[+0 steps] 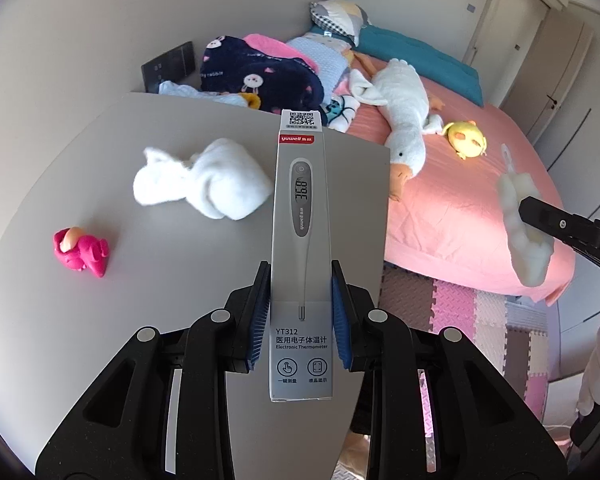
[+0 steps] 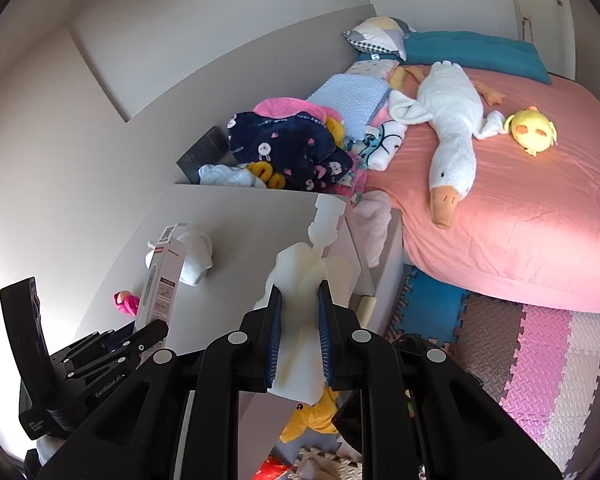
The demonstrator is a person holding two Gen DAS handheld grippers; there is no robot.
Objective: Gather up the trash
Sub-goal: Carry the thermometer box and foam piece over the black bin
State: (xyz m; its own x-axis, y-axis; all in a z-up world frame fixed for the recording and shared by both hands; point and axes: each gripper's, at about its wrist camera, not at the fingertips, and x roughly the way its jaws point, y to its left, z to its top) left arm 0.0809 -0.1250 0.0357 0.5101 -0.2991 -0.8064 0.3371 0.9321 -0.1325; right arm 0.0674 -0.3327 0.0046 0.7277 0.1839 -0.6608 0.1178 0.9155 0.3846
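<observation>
Left wrist view: the left gripper point(image 1: 301, 304) has its jaws clamped on a thermometer box point(image 1: 301, 240), long axis running straight out along the fingers, above the grey table point(image 1: 100, 340). A white crumpled tissue point(image 1: 204, 184) and a pink toy point(image 1: 82, 254) lie left of the box, nearer this hand. Right wrist view: the right gripper point(image 2: 300, 328) pinches a foam brush point(image 2: 306, 276), its handle pointing away over the table edge. Only this view shows the floor mats point(image 2: 540, 344); no bin is visible.
</observation>
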